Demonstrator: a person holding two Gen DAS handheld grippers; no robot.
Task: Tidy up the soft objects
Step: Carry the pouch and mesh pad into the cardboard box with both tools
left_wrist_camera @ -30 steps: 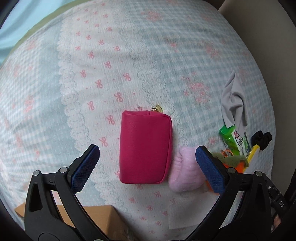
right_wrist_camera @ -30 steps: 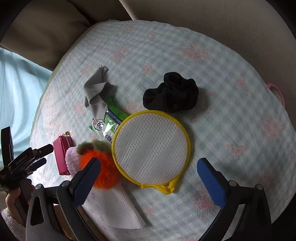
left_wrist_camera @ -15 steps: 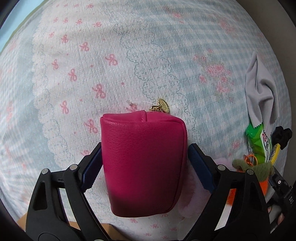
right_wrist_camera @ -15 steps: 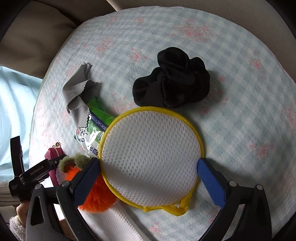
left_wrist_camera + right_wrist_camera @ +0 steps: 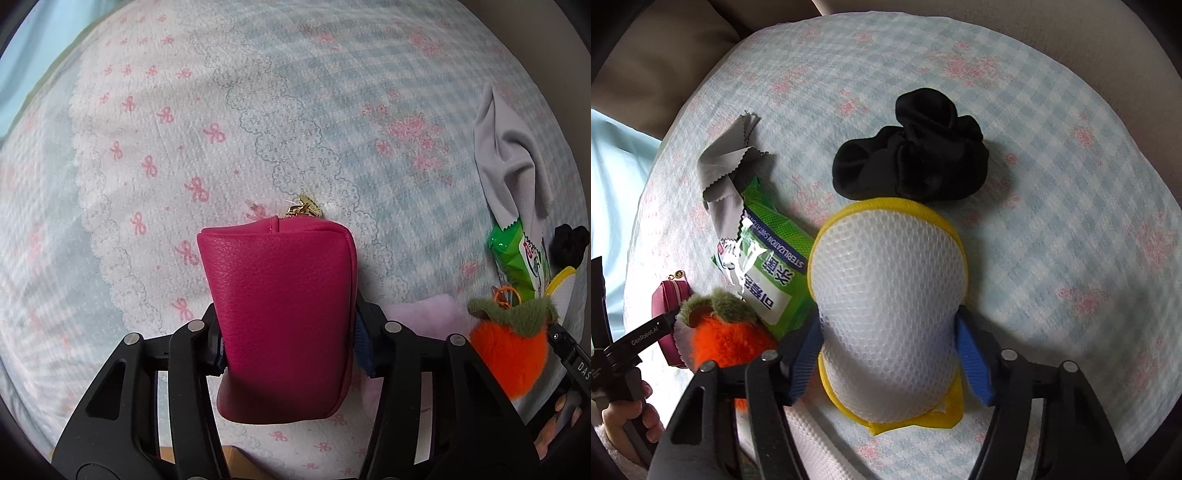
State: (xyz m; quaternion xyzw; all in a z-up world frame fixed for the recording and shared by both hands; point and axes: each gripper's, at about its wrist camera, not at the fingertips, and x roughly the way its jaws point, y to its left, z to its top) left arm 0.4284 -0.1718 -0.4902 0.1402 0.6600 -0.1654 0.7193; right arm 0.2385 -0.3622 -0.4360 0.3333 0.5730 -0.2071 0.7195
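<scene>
In the left wrist view my left gripper [image 5: 288,347] is shut on a magenta zip pouch [image 5: 280,306], pinching its sides. The pouch also shows at the left of the right wrist view [image 5: 670,295]. My right gripper [image 5: 888,354] is shut on a round white mesh bag with a yellow rim [image 5: 888,306], which bends between the fingers. A black sock bundle [image 5: 912,166] lies just beyond the mesh bag. An orange plush fruit [image 5: 727,339] lies left of it, also in the left wrist view [image 5: 511,350]. A pale pink soft item [image 5: 424,319] lies beside the pouch.
A green wipes packet [image 5: 764,266] and a grey cloth [image 5: 729,173] lie left of the mesh bag on the checked floral bedcover [image 5: 1052,221]. A white waffle cloth [image 5: 812,446] lies under my right gripper. Beige cushions [image 5: 646,74] border the cover. A cardboard edge [image 5: 166,456] shows at the bottom.
Both grippers moved forward and closed: the left one around the magenta pouch, the right one around the mesh bag, which now buckles between the fingers.
</scene>
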